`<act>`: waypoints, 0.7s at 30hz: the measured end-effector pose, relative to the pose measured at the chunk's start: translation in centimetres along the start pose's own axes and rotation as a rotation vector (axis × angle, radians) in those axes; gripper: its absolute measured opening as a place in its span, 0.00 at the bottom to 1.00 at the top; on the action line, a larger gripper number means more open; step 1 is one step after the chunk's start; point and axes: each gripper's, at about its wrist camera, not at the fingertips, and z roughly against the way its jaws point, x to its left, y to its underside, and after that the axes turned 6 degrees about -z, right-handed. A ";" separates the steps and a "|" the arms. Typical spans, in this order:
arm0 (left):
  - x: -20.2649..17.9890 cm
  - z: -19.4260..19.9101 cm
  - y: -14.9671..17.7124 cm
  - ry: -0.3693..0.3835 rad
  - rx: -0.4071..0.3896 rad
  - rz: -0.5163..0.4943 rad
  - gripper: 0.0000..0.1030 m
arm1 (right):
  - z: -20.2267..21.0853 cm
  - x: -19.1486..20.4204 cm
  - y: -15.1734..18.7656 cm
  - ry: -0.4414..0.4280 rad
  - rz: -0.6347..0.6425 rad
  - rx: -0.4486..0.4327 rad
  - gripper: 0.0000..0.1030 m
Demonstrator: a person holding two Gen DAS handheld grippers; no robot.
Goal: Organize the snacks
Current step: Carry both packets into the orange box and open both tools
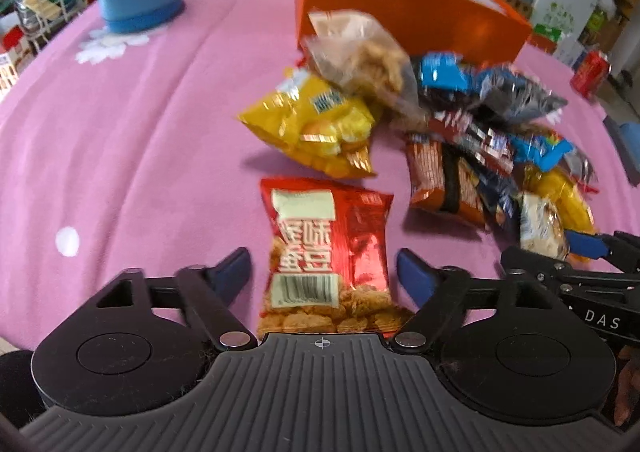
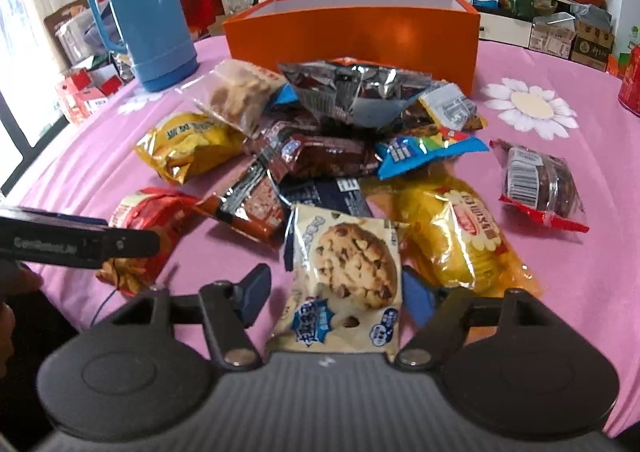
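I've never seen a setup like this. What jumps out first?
A bright heap of snack packets sprawls across the pink tablecloth, with an open orange box behind it and a blue thermos far left. Nearest, each gripper straddles one packet: a red one and a cookie one.

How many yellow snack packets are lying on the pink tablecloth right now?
2. One yellow chip bag lies at the pile's left edge, behind the red bag. One yellow biscuit pack lies right of the cookie packet. Others may be buried under the pile.
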 end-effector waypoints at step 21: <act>-0.2 3.2 -17.2 0.052 -0.309 -0.048 0.27 | 1.6 -2.4 -17.0 -0.033 0.063 -0.304 0.50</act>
